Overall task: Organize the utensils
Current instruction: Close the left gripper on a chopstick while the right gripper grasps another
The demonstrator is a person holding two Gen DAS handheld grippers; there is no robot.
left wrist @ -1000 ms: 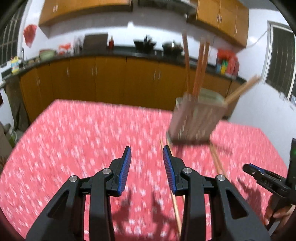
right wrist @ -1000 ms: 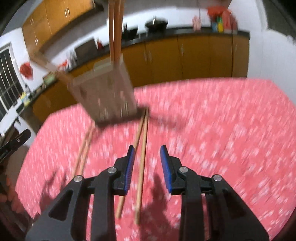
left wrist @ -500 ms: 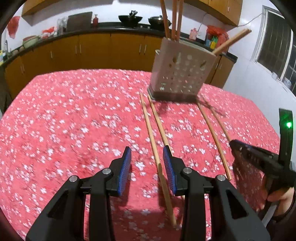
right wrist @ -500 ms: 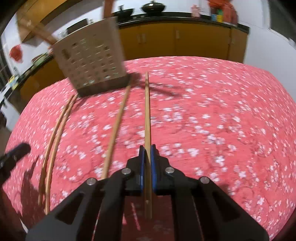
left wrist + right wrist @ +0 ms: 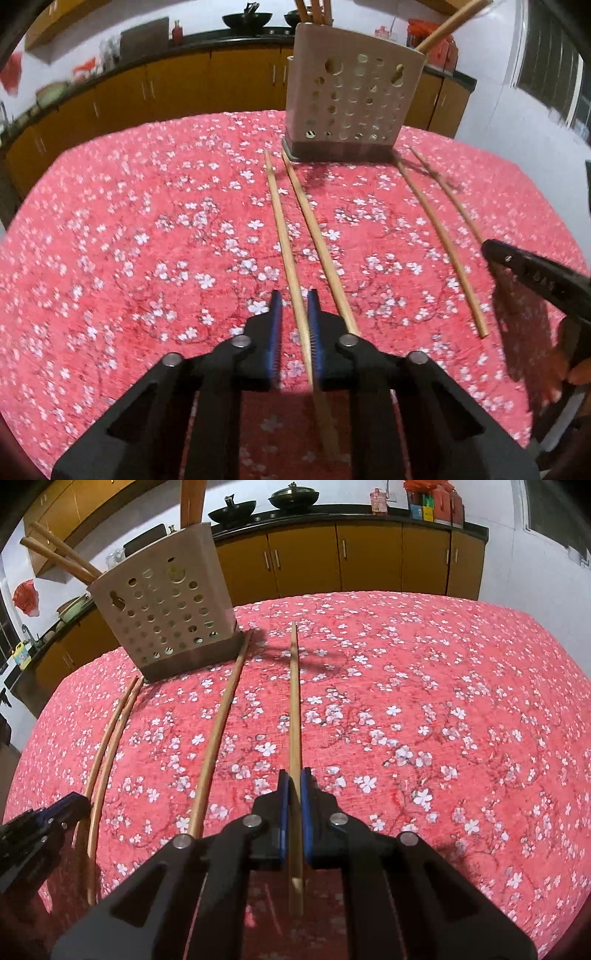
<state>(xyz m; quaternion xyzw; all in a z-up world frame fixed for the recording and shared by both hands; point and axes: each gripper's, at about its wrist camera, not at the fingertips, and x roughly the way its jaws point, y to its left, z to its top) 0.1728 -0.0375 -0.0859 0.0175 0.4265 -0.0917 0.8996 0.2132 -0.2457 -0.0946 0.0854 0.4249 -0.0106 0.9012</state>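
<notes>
Tabletop [image 5: 443, 701] bare right of right hand-held gripper [image 5: 291, 786], clamped on chopstick [image 5: 294, 701]; left hand-held gripper [image 5: 293, 306] narrow, straddling chopstick [image 5: 282, 229], one of four lying; holder [image 5: 351, 107] ahead.

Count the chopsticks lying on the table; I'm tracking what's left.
4 chopsticks: one between the left gripper fingers, one beside it, one further right, one in the right gripper. More in the holder.

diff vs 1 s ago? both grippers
The right gripper went from open to shut on a chopstick. The left gripper dropped toward the table and narrowed around another chopstick, a gap still showing. The utensil holder and the other loose chopsticks stayed put.
</notes>
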